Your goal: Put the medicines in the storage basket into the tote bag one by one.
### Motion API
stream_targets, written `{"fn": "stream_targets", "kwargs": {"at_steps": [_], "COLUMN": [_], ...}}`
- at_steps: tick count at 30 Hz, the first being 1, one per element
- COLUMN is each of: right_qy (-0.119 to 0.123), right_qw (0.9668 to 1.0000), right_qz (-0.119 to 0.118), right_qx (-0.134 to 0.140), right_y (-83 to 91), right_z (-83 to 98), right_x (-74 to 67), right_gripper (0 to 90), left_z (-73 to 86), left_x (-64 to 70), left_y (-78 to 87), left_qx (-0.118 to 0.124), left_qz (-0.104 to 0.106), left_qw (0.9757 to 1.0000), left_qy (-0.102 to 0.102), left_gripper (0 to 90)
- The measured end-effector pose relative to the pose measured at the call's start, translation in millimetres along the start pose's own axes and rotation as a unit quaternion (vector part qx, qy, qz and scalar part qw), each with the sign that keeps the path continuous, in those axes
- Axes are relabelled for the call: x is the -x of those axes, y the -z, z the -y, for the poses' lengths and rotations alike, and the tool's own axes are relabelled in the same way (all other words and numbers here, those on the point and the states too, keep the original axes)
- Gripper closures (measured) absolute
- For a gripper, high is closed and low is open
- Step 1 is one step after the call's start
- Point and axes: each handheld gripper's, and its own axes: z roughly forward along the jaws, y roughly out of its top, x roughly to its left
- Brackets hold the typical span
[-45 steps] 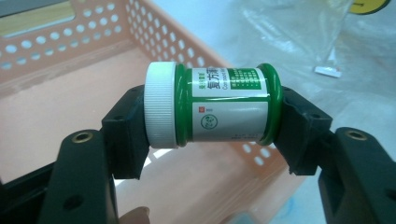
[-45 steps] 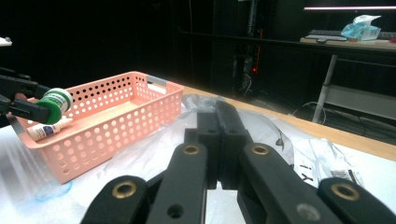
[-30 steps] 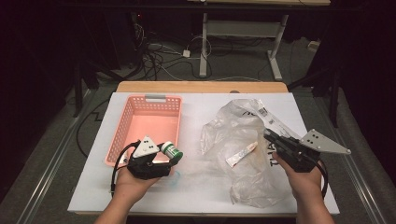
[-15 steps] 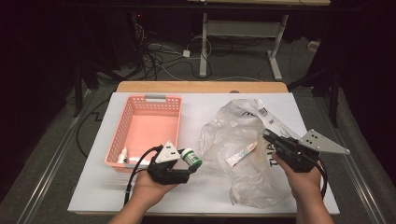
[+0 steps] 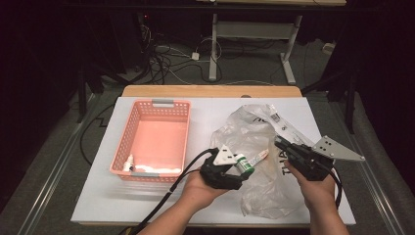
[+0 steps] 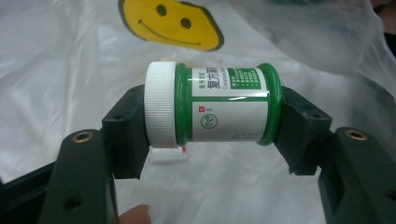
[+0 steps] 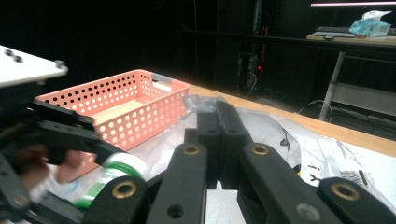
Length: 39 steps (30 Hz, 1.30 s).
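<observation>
A green bottle [image 5: 244, 164] with a white screw cap and a white label lies sideways between the jaws of my left gripper [image 5: 239, 169], which is shut on it. In the left gripper view the pads press on the bottle [image 6: 229, 107] at the cap end and at the base. Beneath it lies a clear plastic bag [image 5: 254, 132] with a yellow smiley [image 6: 173, 23] printed on it. My right gripper [image 5: 281, 143] rests on the bag's right side. Its jaws [image 7: 218, 112] are shut, and I cannot tell whether plastic is pinched between them.
A pink perforated basket [image 5: 128, 133] stands at the left of the white tabletop, with a small white bottle [image 5: 129, 161] in its near corner. A small tube [image 5: 259, 156] lies on the bag. Cables and desk legs lie beyond the far edge.
My left gripper has carried the green bottle rightwards, from the basket's near edge to above the plastic bag. The right gripper has stayed where it was.
</observation>
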Motion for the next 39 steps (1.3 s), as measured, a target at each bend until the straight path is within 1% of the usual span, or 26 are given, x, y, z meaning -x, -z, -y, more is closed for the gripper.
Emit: {"fn": "stream_targets", "kwargs": {"at_steps": [2, 4, 6, 8, 9, 11, 12, 13, 14, 16, 17, 18, 20, 22, 24, 25, 26, 28, 29, 31, 33, 34, 37, 38, 39], "right_qy": [0.0, -0.004, 0.0, -0.001, -0.001, -0.002, -0.002, -0.002, -0.002, -0.005, -0.006, -0.004, -0.006, -0.01, -0.012, -0.012, -0.011, -0.013, -0.014, -0.016, -0.016, -0.016, -0.015, -0.017, -0.018], "right_qw": [1.0, 1.0, 1.0, 1.0, 1.0, 1.0, 1.0, 1.0, 1.0, 1.0, 1.0, 1.0, 1.0, 0.9999, 0.9999, 0.9999, 0.9999, 0.9999, 0.9999, 0.9999, 0.9999, 0.9999, 0.9999, 0.9998, 0.9998], "right_qz": [0.0, 0.001, 0.001, 0.001, 0.001, 0.0, 0.0, 0.0, -0.001, 0.0, -0.002, -0.003, -0.002, -0.003, -0.004, -0.005, -0.005, -0.006, -0.006, -0.006, -0.005, -0.006, -0.006, -0.005, -0.003], "right_qx": [0.001, 0.002, 0.003, 0.004, 0.005, 0.005, 0.005, 0.004, 0.004, 0.003, 0.002, 0.003, 0.002, 0.001, 0.001, 0.0, 0.0, 0.001, 0.001, 0.001, 0.0, 0.0, 0.0, 0.0, 0.0], "right_y": [0.6, 1.3, 1.8, 1.9, 1.9, 1.7, 1.7, 1.5, 1.2, 0.6, 0.6, 0.4, -0.3, -0.8, -1.4, -1.6, -1.7, -1.5, -1.4, -1.6, -1.8, -1.6, -0.4, -0.3, -0.2], "right_z": [-0.4, -0.7, -0.9, -0.9, -0.9, -1.1, -1.1, -1.0, -0.9, -0.6, -0.3, 0.1, 1.0, 1.7, 2.3, 2.5, 2.7, 3.0, 3.0, 3.2, 3.9, 4.2, 4.6, 4.9, 5.4], "right_x": [0.0, -0.1, 1.0, 1.3, 1.3, 0.9, 1.0, 1.0, 1.0, 0.9, 1.0, 1.6, 2.4, 3.3, 3.9, 3.8, 3.7, 4.2, 4.2, 4.1, 4.5, 4.8, 5.9, 6.4, 6.9], "right_gripper": [90.0, 90.0, 90.0, 90.0, 90.0, 90.0, 90.0, 90.0, 90.0, 90.0, 90.0, 90.0, 90.0, 90.0, 90.0, 90.0, 90.0, 90.0, 90.0, 90.0, 90.0, 90.0, 90.0, 90.0, 90.0], "left_z": [-6.4, -10.5, -12.6, -14.0, -14.9, -16.8, -17.8, -19.0, -19.8, -22.0, -23.0, -23.7, -25.2, -26.1, -26.9, -27.8, -28.7, -31.0, -32.0, -33.9, -34.7, -34.6, -33.3, -33.4, -33.6], "left_x": [2.7, 2.7, -0.2, -5.1, -8.1, -14.9, -19.5, -25.7, -29.2, -37.8, -42.2, -46.8, -55.0, -59.6, -62.3, -63.3, -63.1, -63.2, -63.2, -64.6, -65.0, -64.4, -63.2, -61.8, -60.5], "left_y": [-12.3, -24.0, -34.8, -44.1, -48.3, -56.6, -61.2, -66.8, -69.9, -76.9, -80.0, -82.9, -88.5, -95.3, -102.5, -106.0, -109.4, -114.2, -116.7, -121.2, -124.5, -125.5, -125.0, -123.1, -120.3], "left_qx": [0.001, -0.003, -0.005, -0.007, -0.009, -0.01, -0.013, -0.018, -0.022, -0.033, -0.037, -0.041, -0.044, -0.047, -0.053, -0.061, -0.062, -0.064, -0.064, -0.079, -0.088, -0.089, -0.09, -0.084, -0.078], "left_qz": [-0.002, -0.009, -0.01, -0.022, -0.027, -0.046, -0.054, -0.062, -0.066, -0.08, -0.088, -0.092, -0.094, -0.102, -0.106, -0.105, -0.104, -0.106, -0.107, -0.11, -0.105, -0.103, -0.088, -0.091, -0.091], "left_qw": [1.0, 0.9999, 0.9999, 0.9997, 0.9996, 0.9988, 0.9983, 0.9976, 0.9972, 0.9959, 0.995, 0.9942, 0.9935, 0.9925, 0.9917, 0.9915, 0.9915, 0.9914, 0.9911, 0.9895, 0.9894, 0.9895, 0.9907, 0.9911, 0.9917], "left_qy": [-0.005, -0.007, 0.0, 0.004, 0.007, 0.01, 0.014, 0.023, 0.026, 0.026, 0.031, 0.036, 0.047, 0.049, 0.05, 0.049, 0.049, 0.043, 0.045, 0.051, 0.049, 0.049, 0.052, 0.049, 0.048], "left_gripper": [34.9, 34.9, 34.9, 34.9, 34.9, 34.9, 34.9, 34.9, 34.9, 34.8, 34.8, 34.8, 34.8, 34.8, 34.8, 34.8, 34.8, 34.7, 34.7, 34.7, 34.7, 34.7, 34.0, 30.0, 28.2]}}
